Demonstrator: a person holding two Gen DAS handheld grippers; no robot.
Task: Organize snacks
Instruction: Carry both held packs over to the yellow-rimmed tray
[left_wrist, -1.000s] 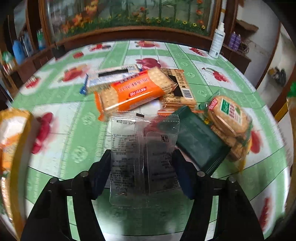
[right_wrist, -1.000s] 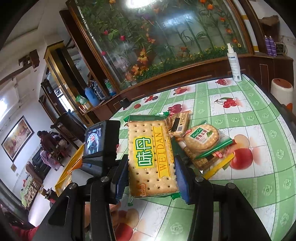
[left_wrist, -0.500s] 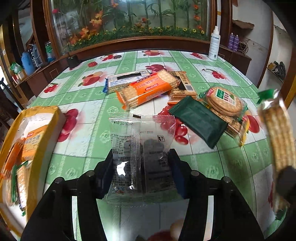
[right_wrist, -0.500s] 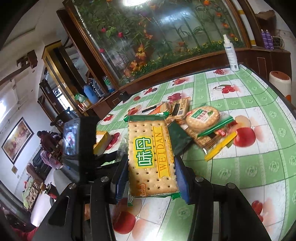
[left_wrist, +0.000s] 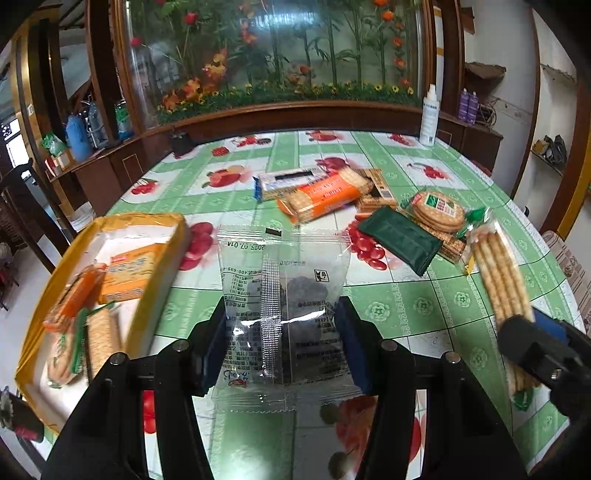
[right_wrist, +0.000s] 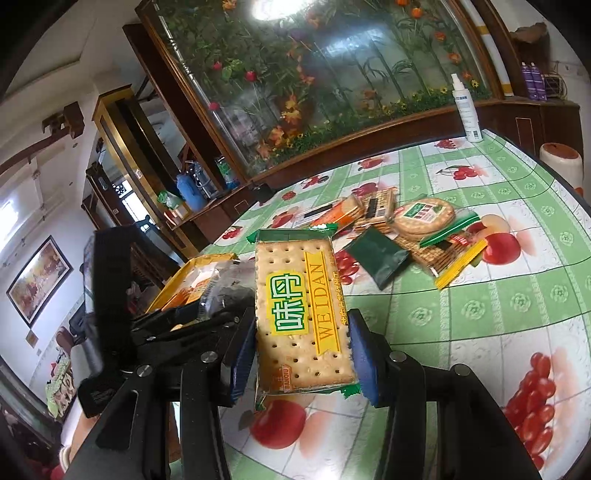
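Green-and-white checked oilcloth printed with fruit is covering the surface (left_wrist: 424, 306), which is carrying everything else. A yellow tray (left_wrist: 162, 266) is sitting at its left edge, holding several biscuit packs. A loose pile of snacks (left_wrist: 369, 206) is lying mid-surface: an orange cracker sleeve (left_wrist: 325, 194), a round-cracker pack (left_wrist: 437, 208) and a dark green sachet (left_wrist: 400, 240), the last 2 touching. The left claw (left_wrist: 282, 347) is clenching a clear packet (left_wrist: 282, 295) of dark pieces between its 2 blue pads, above the surface just right of the tray. The right claw (right_wrist: 301, 352) is gripping a WEIDAN cracker pack (right_wrist: 301, 317) flat between its pads, raised over the surface near the tray. A white spray bottle (left_wrist: 429, 114) is standing at the far edge.
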